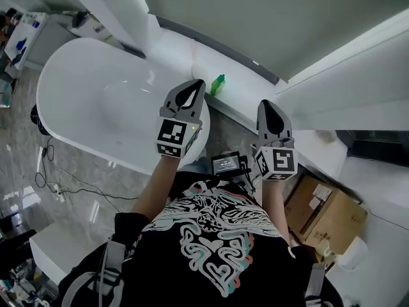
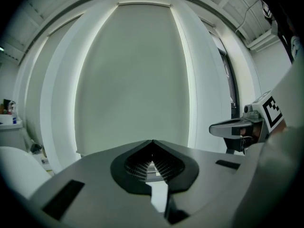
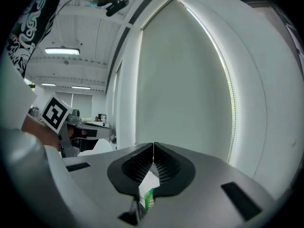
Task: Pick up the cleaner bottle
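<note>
Left gripper (image 1: 197, 85) closed near bathtub (image 1: 96, 98); cleaner bottle (image 1: 218, 85) ahead.

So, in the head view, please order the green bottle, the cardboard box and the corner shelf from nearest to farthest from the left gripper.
1. The green bottle, just right of the left gripper.
2. The cardboard box, low on the right side.
3. The shelf, top-left corner, beyond the bathtub.

No words or numbers can be read. Square black-and-white markers sit on the left cube (image 1: 172, 135) and right cube (image 1: 279, 161). Print on the bottle (image 1: 218, 84) and the chest screen (image 1: 227, 165) is too small to read.
</note>
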A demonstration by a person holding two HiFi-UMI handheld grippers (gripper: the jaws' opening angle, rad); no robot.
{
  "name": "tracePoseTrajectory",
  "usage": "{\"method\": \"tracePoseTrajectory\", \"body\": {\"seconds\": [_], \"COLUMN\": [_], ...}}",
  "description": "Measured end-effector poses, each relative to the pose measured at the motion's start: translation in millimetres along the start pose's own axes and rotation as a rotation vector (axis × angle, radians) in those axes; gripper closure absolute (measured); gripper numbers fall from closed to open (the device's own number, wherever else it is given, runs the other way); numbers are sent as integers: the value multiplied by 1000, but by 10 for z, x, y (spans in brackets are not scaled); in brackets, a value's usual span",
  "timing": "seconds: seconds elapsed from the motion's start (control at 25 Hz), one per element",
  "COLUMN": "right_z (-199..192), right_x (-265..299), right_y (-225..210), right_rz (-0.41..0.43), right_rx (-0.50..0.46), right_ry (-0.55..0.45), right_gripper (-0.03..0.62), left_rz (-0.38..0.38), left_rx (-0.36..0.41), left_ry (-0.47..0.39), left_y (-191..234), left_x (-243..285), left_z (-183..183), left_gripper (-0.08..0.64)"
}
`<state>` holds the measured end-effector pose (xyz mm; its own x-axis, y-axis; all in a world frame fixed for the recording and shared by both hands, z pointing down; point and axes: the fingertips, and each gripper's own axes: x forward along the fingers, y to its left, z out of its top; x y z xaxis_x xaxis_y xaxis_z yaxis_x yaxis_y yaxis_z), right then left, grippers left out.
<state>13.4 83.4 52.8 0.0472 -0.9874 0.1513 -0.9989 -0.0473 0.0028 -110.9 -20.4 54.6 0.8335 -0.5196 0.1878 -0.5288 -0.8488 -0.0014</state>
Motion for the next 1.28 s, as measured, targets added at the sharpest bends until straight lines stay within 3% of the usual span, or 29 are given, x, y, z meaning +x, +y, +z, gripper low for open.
{"method": "tracePoseTrajectory", "body": {"seconds": [0.68,1.28], "right_z": [9,-555], "right_x": [362,832], "right_y": [-159,-240], "right_rz": [91,142], "right_rx": [-10,-31], "right_ry": [7,84], "right_gripper": [563,563], "left_rz": [65,102], "left_rx": [-9,-32], "left_ry": [9,88], "left_y": [20,272], "left_x": [213,489], "left_z": [27,-621], "left_gripper": [543,543]}}
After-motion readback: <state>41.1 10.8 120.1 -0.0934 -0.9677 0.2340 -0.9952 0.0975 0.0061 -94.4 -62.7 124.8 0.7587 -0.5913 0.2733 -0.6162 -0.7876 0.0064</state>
